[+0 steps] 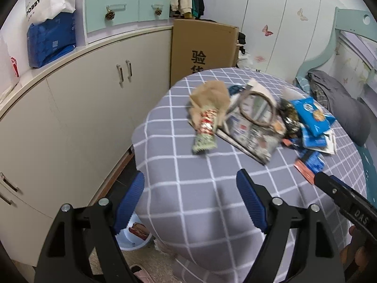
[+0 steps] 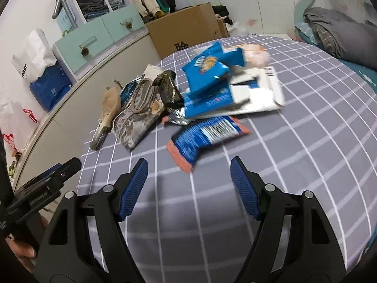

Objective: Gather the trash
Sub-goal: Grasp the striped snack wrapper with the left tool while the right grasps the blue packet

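Note:
A heap of trash lies on the grey checked bed (image 1: 200,188) (image 2: 306,141). It includes a crumpled brown paper bag (image 1: 211,95) (image 2: 110,101), a red and green candy wrapper (image 1: 205,132), a printed flat packet (image 1: 249,136) (image 2: 134,125) with a brown ring (image 1: 256,108) (image 2: 142,95) on it, blue snack bags (image 1: 311,115) (image 2: 205,68) and a blue wrapper with orange ends (image 2: 205,136). My left gripper (image 1: 190,202) hangs open over the bed's near corner, short of the candy wrapper. My right gripper (image 2: 189,188) is open just short of the blue wrapper, nothing between its fingers.
White cabinets (image 1: 70,118) run along the left, with a blue pack (image 1: 50,42) and teal drawers (image 1: 127,9) on top. A cardboard box (image 1: 202,52) stands behind the bed. A grey pillow (image 2: 341,37) lies at the far right. A pale blue bin (image 1: 135,233) sits on the floor.

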Demonstrator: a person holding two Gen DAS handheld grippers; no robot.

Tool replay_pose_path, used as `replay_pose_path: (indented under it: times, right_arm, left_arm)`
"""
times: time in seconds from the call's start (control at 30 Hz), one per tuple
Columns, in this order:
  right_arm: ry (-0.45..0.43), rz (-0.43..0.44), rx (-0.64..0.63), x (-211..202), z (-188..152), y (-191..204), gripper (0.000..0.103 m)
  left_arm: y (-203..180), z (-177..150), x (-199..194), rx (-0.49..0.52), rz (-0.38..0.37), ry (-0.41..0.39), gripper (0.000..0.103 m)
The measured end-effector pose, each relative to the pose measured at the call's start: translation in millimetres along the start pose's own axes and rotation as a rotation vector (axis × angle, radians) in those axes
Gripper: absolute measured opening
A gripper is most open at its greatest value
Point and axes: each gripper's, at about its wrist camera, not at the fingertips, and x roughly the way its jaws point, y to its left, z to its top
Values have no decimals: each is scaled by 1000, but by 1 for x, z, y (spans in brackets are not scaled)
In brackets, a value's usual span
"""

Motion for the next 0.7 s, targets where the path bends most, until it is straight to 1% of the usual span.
replay_pose_path:
  times: [0.1, 0.17, 0.2, 0.23, 0.3, 0.33, 0.37, 0.4, 0.43, 0.47, 0.5, 0.53, 0.57, 0.63, 0.7]
  right_arm:
    - [-3, -11, 24, 11, 8, 2, 71]
    - [-6, 0, 39, 13, 10, 2, 63]
    - [-6, -10, 35, 15, 11, 2, 59]
    - [-9, -11, 40, 15, 11, 2, 53]
    - [0, -6, 48, 17, 14, 1, 44]
    - [3, -7, 51, 17, 15, 0, 33]
    - [10, 1, 56, 18, 15, -1, 30]
    - [11, 6, 61, 19, 15, -2, 29]
    - [9, 10, 69, 19, 15, -4, 26]
    - [9, 10, 73, 19, 15, -5, 23]
    - [9, 15, 74, 18, 14, -7, 18]
    - [11, 27, 82, 18, 13, -10, 17]
    - [11, 35, 89, 17, 12, -12, 17]
    - [1, 54, 95, 13, 11, -15, 14]
    - [-2, 69, 98, 9, 7, -19, 12]
  left_arm:
    - [6, 11, 14, 5, -5, -4, 79]
    - [5, 16, 24, 8, 3, 0, 79]
    - [5, 18, 27, 9, 7, 0, 79]
    - [3, 21, 32, 11, 6, -10, 79]
    - [-1, 25, 39, 13, 4, -6, 78]
    - [-4, 28, 44, 15, -15, 7, 78]
    - [-5, 30, 46, 14, -25, 8, 76]
    - [-7, 32, 48, 15, -37, 6, 74]
    - [-9, 35, 51, 21, -51, 11, 67]
    - [-11, 36, 55, 26, -64, 21, 53]
    - [-12, 37, 58, 25, -73, 33, 45]
    - [-10, 38, 63, 11, -83, 54, 29]
    - [-9, 38, 62, 2, -76, 47, 23]
    - [-4, 37, 61, -20, -117, 59, 21]
    - [-2, 34, 53, -26, -131, 45, 19]
